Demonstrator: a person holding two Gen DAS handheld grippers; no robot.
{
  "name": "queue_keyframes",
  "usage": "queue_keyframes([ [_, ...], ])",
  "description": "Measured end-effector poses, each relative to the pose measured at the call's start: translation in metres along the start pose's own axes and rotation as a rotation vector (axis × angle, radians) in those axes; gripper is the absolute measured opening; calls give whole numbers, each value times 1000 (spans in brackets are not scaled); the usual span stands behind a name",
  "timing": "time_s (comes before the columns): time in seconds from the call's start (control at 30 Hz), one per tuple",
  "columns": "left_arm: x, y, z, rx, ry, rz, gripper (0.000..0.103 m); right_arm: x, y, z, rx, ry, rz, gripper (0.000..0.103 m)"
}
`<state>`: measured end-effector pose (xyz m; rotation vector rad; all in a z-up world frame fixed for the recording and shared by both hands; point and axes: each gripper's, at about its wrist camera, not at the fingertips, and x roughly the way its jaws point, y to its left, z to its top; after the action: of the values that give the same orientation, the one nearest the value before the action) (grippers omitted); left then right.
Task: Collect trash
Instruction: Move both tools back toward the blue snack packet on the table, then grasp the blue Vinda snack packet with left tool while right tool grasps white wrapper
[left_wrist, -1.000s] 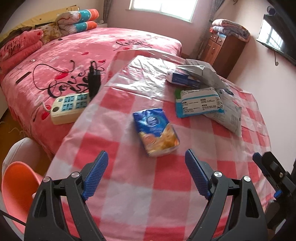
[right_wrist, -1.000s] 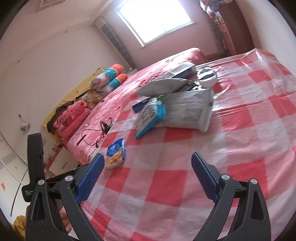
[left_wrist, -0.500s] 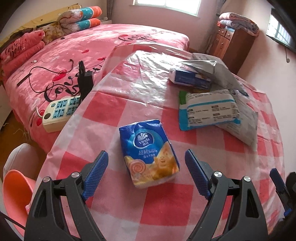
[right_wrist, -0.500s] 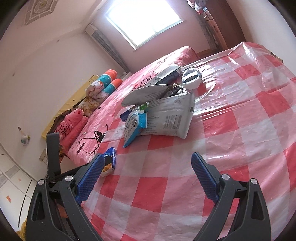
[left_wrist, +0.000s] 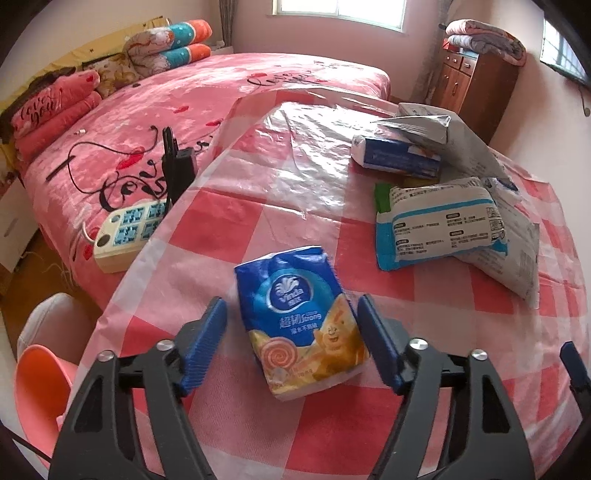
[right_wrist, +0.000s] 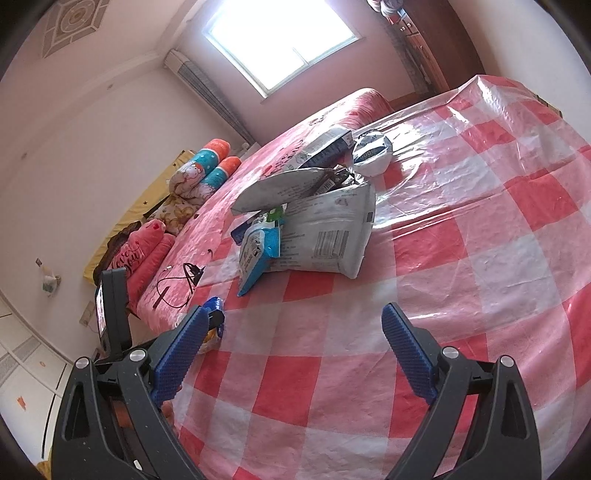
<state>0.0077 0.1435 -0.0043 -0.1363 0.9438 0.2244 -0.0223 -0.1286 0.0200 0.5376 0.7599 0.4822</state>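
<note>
The left gripper (left_wrist: 288, 341), jaws spread wide, straddles the Vinda tissue pack (left_wrist: 301, 325) at twelve o'clock, long axis eleven-to-five; the right gripper (right_wrist: 291, 349) hangs open, farther off.

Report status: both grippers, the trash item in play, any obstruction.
Left gripper open, straddling blue tissue pack, not closed on it. Right gripper open, empty, over checkered tablecloth. Nothing blocks the pack; grey bag pile lies farther back.

The tissue pack (left_wrist: 301, 325) lies on the table (left_wrist: 236, 229) between the left gripper's (left_wrist: 291, 343) fingers; wrappers (left_wrist: 439, 229) lie behind it, right.
</note>
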Motion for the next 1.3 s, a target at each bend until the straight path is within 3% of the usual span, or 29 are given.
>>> queue_keyframes([
  [0.2, -2, -2, -1, 11, -15, 9, 56, 1, -5, 1, 14, 7, 3, 94],
  [0.47, -2, -1, 7, 7, -10, -52, 43, 3, -14, 2, 45, 18, 8, 94],
  [1.0, -19, -7, 31, -19, -74, -207, 42, 6, -20, 22, 43, 73, -24, 94],
  [1.1, -18, -5, 25, -14, -65, -229, 42, 8, -17, 32, 2, 84, -46, 94],
  [1.3, -15, 6, 18, -31, -55, -266, 42, 29, 8, 63, -221, 88, -136, 94],
])
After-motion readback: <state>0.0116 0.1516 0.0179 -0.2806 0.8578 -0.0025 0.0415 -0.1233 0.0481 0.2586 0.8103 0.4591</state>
